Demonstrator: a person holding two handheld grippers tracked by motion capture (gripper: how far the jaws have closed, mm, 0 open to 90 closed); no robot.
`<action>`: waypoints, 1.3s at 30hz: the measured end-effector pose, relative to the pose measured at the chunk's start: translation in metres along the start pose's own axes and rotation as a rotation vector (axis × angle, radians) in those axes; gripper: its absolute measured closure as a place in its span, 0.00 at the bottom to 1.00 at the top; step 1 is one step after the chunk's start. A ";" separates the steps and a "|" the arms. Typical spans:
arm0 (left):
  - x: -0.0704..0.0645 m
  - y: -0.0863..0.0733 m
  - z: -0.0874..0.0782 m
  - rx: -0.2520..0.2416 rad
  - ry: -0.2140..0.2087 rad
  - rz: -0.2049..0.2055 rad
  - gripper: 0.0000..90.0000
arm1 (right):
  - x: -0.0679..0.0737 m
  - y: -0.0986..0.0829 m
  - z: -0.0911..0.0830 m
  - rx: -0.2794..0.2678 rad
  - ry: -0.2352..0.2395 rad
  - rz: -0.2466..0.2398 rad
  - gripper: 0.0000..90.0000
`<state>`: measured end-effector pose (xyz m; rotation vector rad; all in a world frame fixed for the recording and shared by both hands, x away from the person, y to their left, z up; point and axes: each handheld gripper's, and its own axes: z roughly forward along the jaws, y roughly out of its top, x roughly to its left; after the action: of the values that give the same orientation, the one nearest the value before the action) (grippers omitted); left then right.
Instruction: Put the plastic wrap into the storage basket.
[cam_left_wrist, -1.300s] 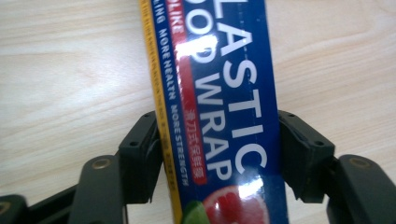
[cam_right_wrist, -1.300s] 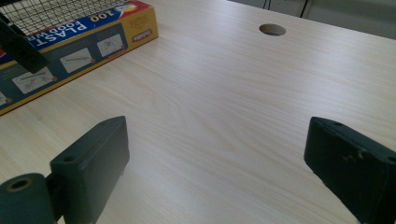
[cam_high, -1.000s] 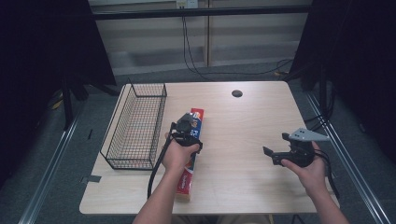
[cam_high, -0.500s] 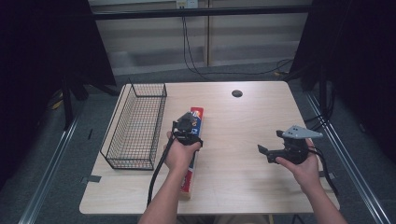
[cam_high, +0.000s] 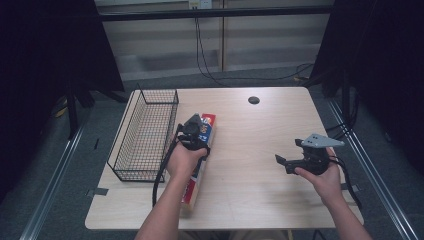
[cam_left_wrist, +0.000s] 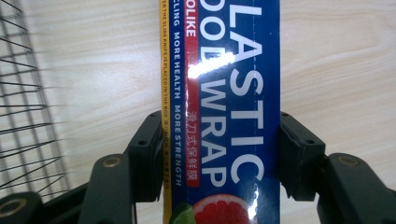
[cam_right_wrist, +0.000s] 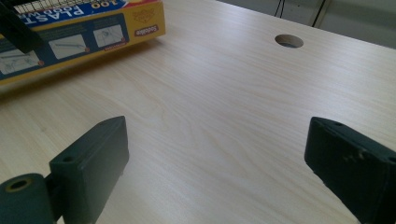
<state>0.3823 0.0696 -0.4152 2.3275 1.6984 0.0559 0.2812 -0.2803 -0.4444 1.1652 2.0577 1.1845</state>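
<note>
A long blue, red and yellow plastic wrap box (cam_high: 193, 186) lies lengthwise on the wooden table (cam_high: 250, 190), just right of a black wire basket (cam_high: 145, 135). My left gripper (cam_high: 193, 131) is over the far half of the box. In the left gripper view its jaws press against both long sides of the box (cam_left_wrist: 224, 93), so the left gripper (cam_left_wrist: 220, 154) is shut on it. My right gripper (cam_high: 284, 161) hovers over bare table at the right, pointing left. Its jaws (cam_right_wrist: 219, 158) stand wide open with nothing between them, and the box (cam_right_wrist: 70, 32) lies farther off.
The wire basket stands along the table's left edge, and its mesh (cam_left_wrist: 23, 93) is close beside the box. A round cable hole (cam_high: 253, 100) sits near the table's far edge. Cables trail from both grippers.
The right gripper has drifted slightly left and toward the table's middle. The left hand has settled a little further onto the box; the box itself has not visibly moved.
</note>
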 end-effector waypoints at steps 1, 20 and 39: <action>0.001 0.000 -0.003 0.003 -0.002 -0.001 0.48 | 0.000 0.000 0.000 0.001 0.002 0.006 0.07; 0.012 0.005 -0.047 0.000 -0.023 0.004 0.48 | 0.001 0.000 0.000 -0.007 0.014 0.007 0.04; 0.023 0.010 -0.070 0.012 -0.034 0.006 0.48 | 0.002 -0.001 0.003 0.004 0.047 -0.005 0.02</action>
<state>0.3858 0.1010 -0.3482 2.3287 1.6805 0.0072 0.2822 -0.2775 -0.4465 1.1437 2.0980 1.2168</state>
